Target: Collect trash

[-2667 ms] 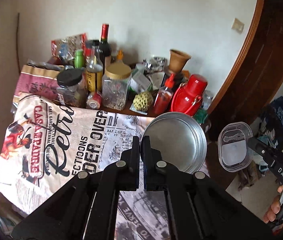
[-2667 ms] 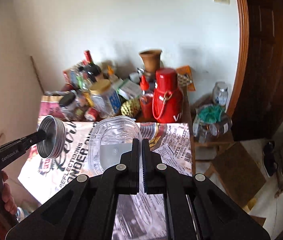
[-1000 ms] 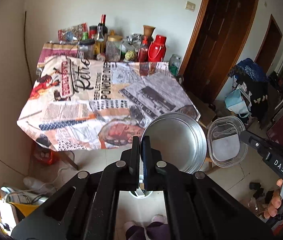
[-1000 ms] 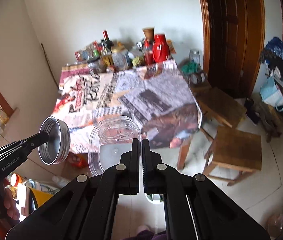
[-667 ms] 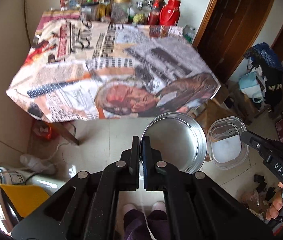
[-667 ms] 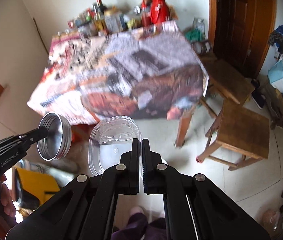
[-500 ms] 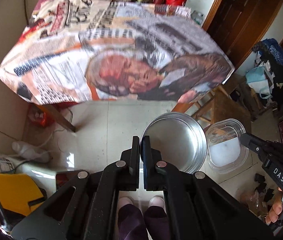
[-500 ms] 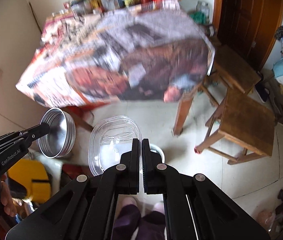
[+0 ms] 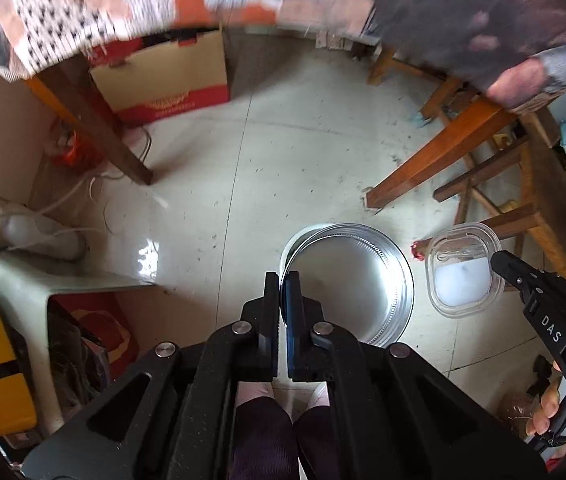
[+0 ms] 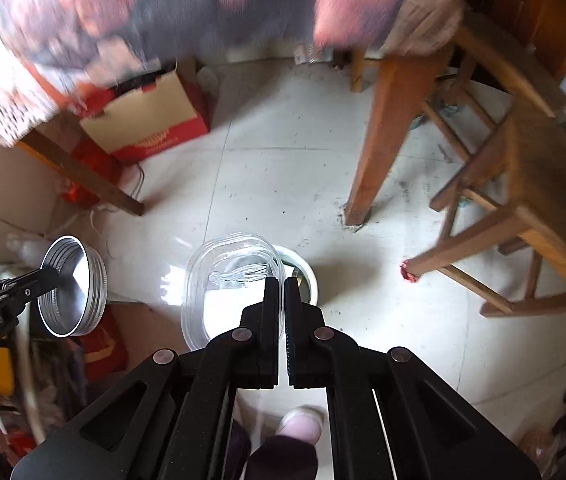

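Pointing steeply down at the floor, my left gripper [image 9: 281, 280] is shut on the rim of a round silver metal lid [image 9: 347, 284]. The right wrist view shows the same metal lid [image 10: 73, 286] at the left, with the left gripper [image 10: 49, 276] on it. My right gripper [image 10: 281, 284] is shut on the edge of a clear plastic container lid [image 10: 231, 284]. In the left wrist view this clear lid [image 9: 463, 274] hangs at the right from the right gripper [image 9: 499, 260]. A white round bin [image 10: 307, 276] stands on the floor under both, partly hidden behind the metal lid [image 9: 297, 240].
The table's patterned cloth [image 9: 443, 8] hangs overhead, blurred, with wooden table legs [image 10: 379, 140] either side. A red and tan cardboard box [image 9: 163, 76] sits under the table. A wooden stool [image 10: 543, 168] stands at the right. The person's feet [image 10: 299, 424] are below the grippers.
Both grippers have dropped from above the table to near the floor and tipped downward, still holding the lids. The table has slid to the top of view and the white bin has appeared.
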The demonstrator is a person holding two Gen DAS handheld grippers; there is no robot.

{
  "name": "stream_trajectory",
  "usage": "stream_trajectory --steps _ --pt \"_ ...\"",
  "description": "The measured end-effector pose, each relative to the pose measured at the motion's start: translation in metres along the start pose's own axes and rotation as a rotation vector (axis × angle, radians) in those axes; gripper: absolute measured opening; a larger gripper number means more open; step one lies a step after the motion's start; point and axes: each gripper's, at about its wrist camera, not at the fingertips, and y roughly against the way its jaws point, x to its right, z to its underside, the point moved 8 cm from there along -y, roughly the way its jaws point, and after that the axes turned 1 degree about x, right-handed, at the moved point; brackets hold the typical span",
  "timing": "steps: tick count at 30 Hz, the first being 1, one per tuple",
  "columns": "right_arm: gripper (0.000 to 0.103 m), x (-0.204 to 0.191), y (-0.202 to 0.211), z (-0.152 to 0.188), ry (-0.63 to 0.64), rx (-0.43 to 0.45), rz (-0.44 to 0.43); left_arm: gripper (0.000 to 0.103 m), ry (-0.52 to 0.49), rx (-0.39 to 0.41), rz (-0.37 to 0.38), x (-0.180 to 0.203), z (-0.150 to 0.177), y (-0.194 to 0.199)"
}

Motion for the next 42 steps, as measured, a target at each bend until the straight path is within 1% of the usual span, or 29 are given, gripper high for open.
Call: stream_trajectory --steps 2,4,5,6,7,9,13,15,16,17,18,19,21,23,26,28,32,36,38,42 --pt "0.003 -0.004 -0.024 0.001 0.024 -0.008 -0.021 0.001 0.013 -0.013 -0.002 -0.003 0.004 -0.023" --pt "0.005 -0.006 -0.043 0.002 0.018 -0.044 -0.049 0.001 0.013 -0.024 -0.001 -0.004 0.006 -0.042" --pt "0.012 -0.005 -0.055 0.004 0.004 -0.081 -0.062 0.001 0.011 -0.027 -0.001 -0.004 0.006 -0.049" --pt "0.025 -0.004 -0.063 0.004 -0.009 -0.111 -0.064 0.001 0.006 -0.032 -0.002 -0.002 0.006 -0.056" --pt "0.029 -0.002 -0.070 0.007 -0.026 -0.137 -0.066 0.001 0.001 -0.036 0.001 0.001 0.007 -0.062" --pt "0.030 0.002 -0.070 0.007 -0.046 -0.136 -0.075 0.001 -0.007 -0.056 0.020 0.008 0.007 -0.074" --pt "0.030 0.015 -0.058 0.008 -0.071 -0.141 -0.047 0.001 -0.013 -0.108 0.078 0.028 0.005 -0.089" --pt "0.031 0.021 -0.053 0.007 -0.089 -0.147 -0.052 0.005 -0.019 -0.130 0.089 0.040 0.003 -0.095" --pt "0.031 0.024 -0.050 0.006 -0.096 -0.149 -0.056 0.014 -0.025 -0.146 0.090 0.045 0.003 -0.096" --pt "0.031 0.027 -0.040 0.005 -0.101 -0.150 -0.056 0.035 -0.025 -0.173 0.089 0.050 0.004 -0.098" --pt "0.031 0.028 -0.036 0.003 -0.103 -0.150 -0.055 0.043 -0.019 -0.200 0.083 0.054 0.005 -0.100" --pt "0.031 0.030 -0.029 0.002 -0.102 -0.150 -0.053 0.049 -0.009 -0.210 0.080 0.056 0.007 -0.097" --pt "0.032 0.030 -0.018 0.000 -0.099 -0.152 -0.048 0.049 0.004 -0.228 0.083 0.059 0.009 -0.088" --pt "0.032 0.031 0.000 -0.005 -0.097 -0.142 -0.047 0.049 0.006 -0.242 0.085 0.062 0.011 -0.071" --pt "0.032 0.027 0.034 -0.015 -0.101 -0.113 -0.055 0.049 -0.003 -0.214 0.079 0.064 0.007 -0.030" --pt "0.032 0.024 0.064 -0.022 -0.101 -0.088 -0.062 0.049 -0.010 -0.175 0.057 0.063 0.002 0.008" --pt "0.032 0.012 0.137 -0.037 -0.087 -0.022 -0.075 0.049 -0.016 -0.102 0.049 0.063 -0.013 0.088" --pt "0.032 -0.001 0.213 -0.050 -0.054 0.056 -0.088 0.049 -0.033 0.024 0.035 0.062 -0.027 0.187" --pt "0.032 -0.008 0.256 -0.056 -0.030 0.115 -0.084 0.049 -0.046 0.096 0.033 0.062 -0.033 0.235" --pt "0.032 -0.022 0.334 -0.062 -0.003 0.248 -0.080 0.049 -0.083 0.255 0.076 0.065 -0.039 0.333"
